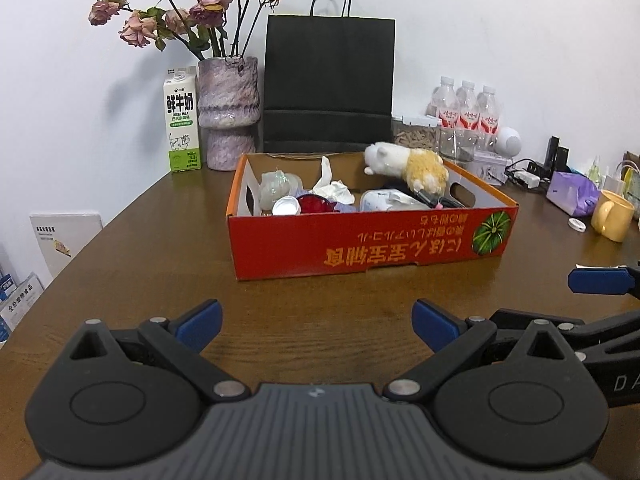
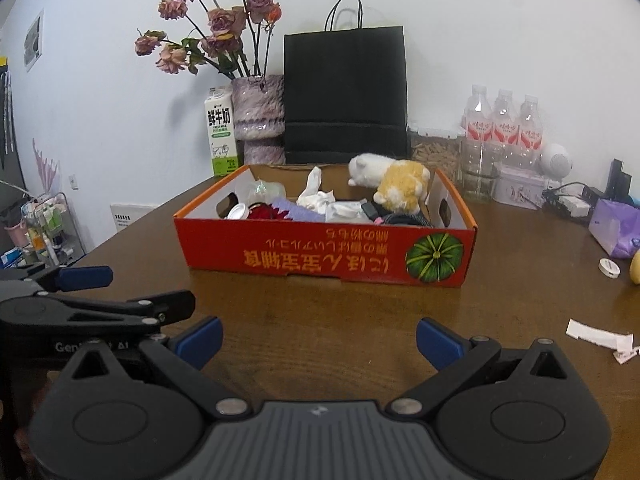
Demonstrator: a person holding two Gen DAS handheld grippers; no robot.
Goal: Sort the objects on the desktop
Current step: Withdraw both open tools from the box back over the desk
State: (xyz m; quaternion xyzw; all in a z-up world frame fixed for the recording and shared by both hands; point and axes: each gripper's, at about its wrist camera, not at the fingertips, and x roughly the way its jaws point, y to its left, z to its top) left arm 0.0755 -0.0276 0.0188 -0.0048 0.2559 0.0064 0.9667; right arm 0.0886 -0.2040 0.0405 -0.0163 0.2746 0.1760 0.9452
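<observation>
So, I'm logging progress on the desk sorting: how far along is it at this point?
Much looks done: the red box already holds a plush toy, crumpled tissue and other bits. Nothing is in hand; the left gripper and right gripper are both open and empty, short of the box. Possibly left on the table: paper scraps, a white cap and a purple pack.

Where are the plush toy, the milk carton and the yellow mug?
plush toy (image 1: 416,166), left wrist view, on its tan back.
milk carton (image 1: 182,120), left wrist view, on its printed front face.
yellow mug (image 1: 614,216), left wrist view, on its side wall.
</observation>
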